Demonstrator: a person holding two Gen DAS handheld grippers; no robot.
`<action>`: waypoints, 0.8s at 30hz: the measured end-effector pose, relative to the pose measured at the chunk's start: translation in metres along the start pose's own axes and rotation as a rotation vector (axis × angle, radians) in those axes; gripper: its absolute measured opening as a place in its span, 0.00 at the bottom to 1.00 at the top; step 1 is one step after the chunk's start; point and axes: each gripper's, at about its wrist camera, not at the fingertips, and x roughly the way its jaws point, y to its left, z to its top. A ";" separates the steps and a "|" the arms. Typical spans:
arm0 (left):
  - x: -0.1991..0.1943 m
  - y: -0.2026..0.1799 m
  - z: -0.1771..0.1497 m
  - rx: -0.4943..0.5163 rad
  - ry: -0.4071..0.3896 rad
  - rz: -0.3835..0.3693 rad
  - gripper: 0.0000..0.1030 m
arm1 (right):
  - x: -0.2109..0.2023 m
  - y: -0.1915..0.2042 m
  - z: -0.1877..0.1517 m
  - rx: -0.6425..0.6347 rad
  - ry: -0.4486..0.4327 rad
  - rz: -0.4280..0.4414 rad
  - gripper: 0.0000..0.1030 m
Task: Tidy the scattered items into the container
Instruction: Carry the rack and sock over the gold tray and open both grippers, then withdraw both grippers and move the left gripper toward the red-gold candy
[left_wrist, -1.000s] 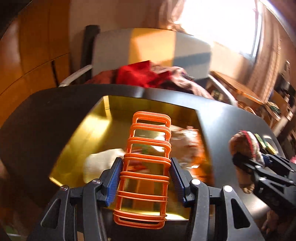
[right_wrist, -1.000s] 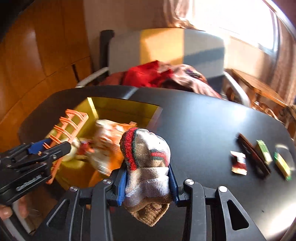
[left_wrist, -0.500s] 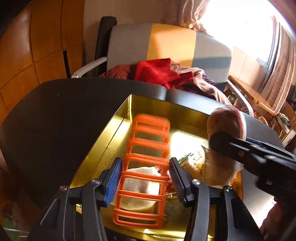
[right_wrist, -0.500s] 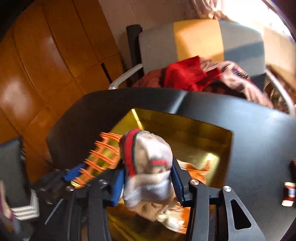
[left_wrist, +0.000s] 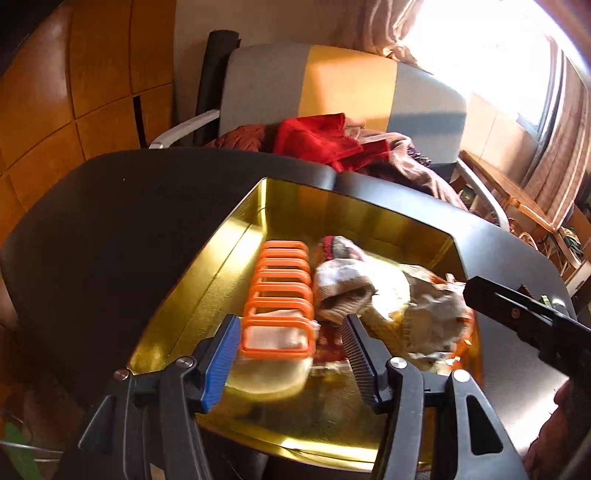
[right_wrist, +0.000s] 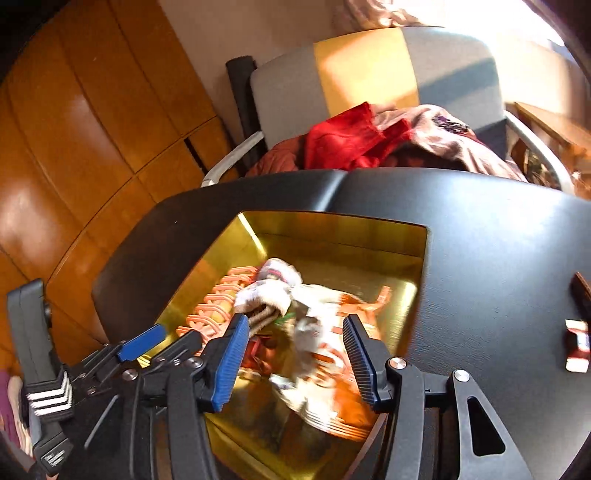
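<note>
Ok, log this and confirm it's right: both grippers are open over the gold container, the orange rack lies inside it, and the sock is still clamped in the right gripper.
Wrong on the sock. The right wrist view shows the right gripper open with nothing between its fingers; the sock lies inside the gold container, against the orange rack. The rest stands: the left gripper is open too.

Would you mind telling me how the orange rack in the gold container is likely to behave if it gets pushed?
The orange rack looks like thin moulded plastic in open loops, so probably stiff and light. Lying flat on the smooth gold container floor, it would likely slide rather than tip. The sock against it might shift or snag a loop.
</note>
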 end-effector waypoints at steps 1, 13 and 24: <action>-0.004 -0.004 -0.001 0.006 -0.006 -0.006 0.56 | -0.004 -0.006 -0.001 0.013 -0.008 -0.009 0.53; -0.026 -0.098 -0.009 0.202 -0.001 -0.170 0.57 | -0.065 -0.108 -0.044 0.220 -0.070 -0.176 0.59; -0.010 -0.218 -0.020 0.401 0.052 -0.290 0.57 | -0.131 -0.205 -0.097 0.403 -0.122 -0.345 0.66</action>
